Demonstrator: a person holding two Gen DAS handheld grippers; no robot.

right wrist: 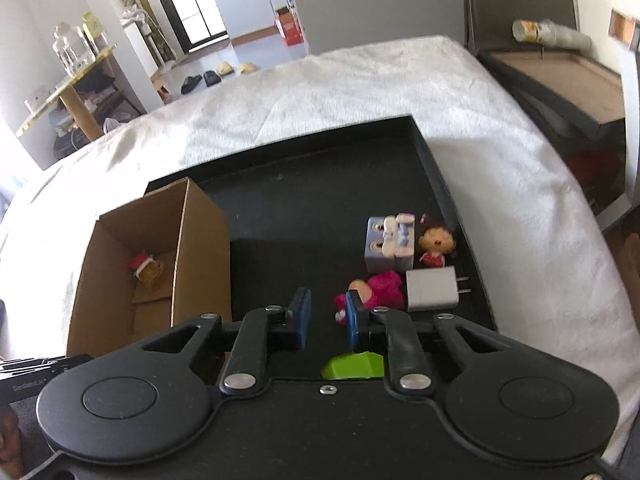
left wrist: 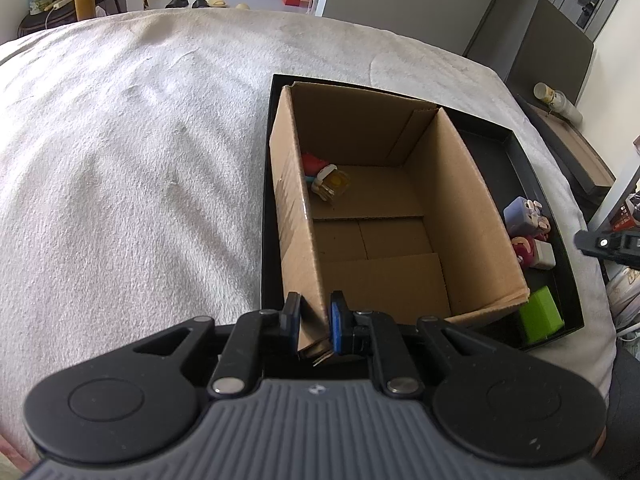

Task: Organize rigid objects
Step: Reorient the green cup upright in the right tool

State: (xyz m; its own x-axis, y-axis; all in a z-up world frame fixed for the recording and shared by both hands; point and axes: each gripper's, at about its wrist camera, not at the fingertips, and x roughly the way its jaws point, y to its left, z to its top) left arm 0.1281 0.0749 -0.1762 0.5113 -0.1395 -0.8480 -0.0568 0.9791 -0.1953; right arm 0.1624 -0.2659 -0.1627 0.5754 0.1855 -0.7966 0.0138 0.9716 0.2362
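Left gripper (left wrist: 316,322) at bottom centre of its view, clamped on the near corner wall of the open brown cardboard box (left wrist: 460,200). Inside the box, upper left of its floor, a small red-capped figure on a clear yellow cube (left wrist: 330,182). Box sitting in the shallow black tray (left wrist: 560,248) on the white fuzzy cloth (left wrist: 140,140).

Right gripper (right wrist: 328,318) at bottom centre, parted, gripping nothing, hovering over the tray floor. Just beneath it, a lime green block (right wrist: 354,366). Beside its right fingertip, a pink plush doll (right wrist: 380,290); touching that, a white plug charger (right wrist: 432,289). Above, mid-right, a lavender cube toy (right wrist: 386,244) and small red-dressed figurine (right wrist: 435,246).
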